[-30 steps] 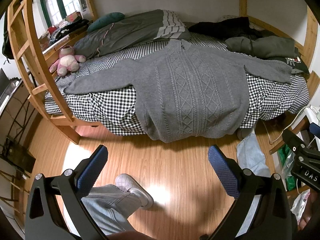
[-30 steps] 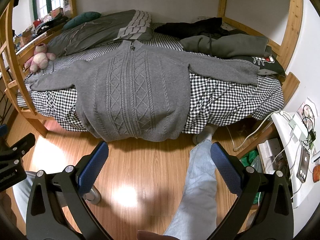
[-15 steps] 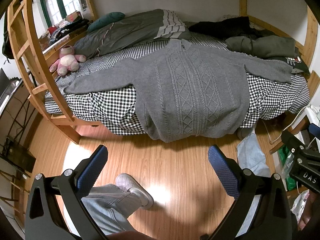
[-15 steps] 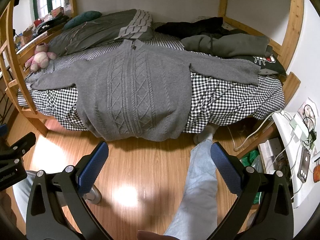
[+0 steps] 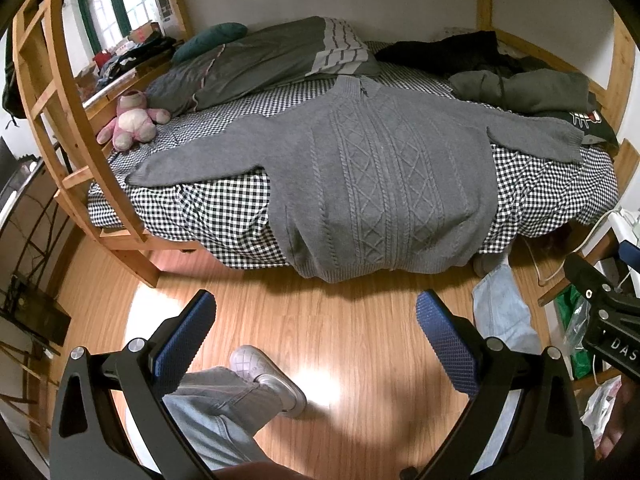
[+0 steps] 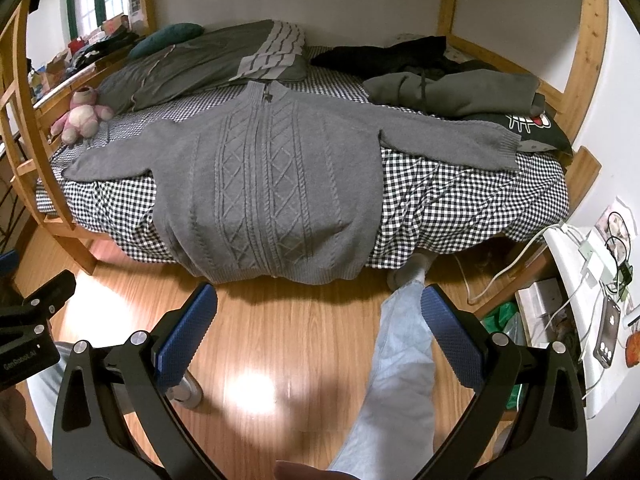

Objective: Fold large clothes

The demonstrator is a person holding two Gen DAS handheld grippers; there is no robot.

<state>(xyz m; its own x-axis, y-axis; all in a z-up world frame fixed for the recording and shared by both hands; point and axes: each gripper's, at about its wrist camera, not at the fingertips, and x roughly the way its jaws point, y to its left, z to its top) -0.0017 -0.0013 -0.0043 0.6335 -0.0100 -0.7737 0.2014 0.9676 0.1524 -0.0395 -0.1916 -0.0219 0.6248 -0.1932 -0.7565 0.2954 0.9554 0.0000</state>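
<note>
A grey cable-knit sweater (image 5: 384, 176) lies spread flat on a checked bed (image 5: 224, 216), sleeves out to both sides, hem hanging over the near edge. It also shows in the right wrist view (image 6: 272, 184). My left gripper (image 5: 316, 336) is open and empty, held above the wooden floor, well short of the hem. My right gripper (image 6: 320, 328) is open and empty too, at a similar distance from the hem.
A wooden bunk frame and ladder (image 5: 64, 92) stand at the left. A pink plush toy (image 5: 132, 122), a grey duvet (image 5: 256, 60) and piled dark clothes (image 5: 520, 84) lie on the bed. A white desk with cables and a phone (image 6: 600, 300) is at the right. The person's legs (image 6: 400, 360) are below.
Both grippers have edged slightly toward the bed; the sweater sits a little lower in the views. Nothing was grasped.
</note>
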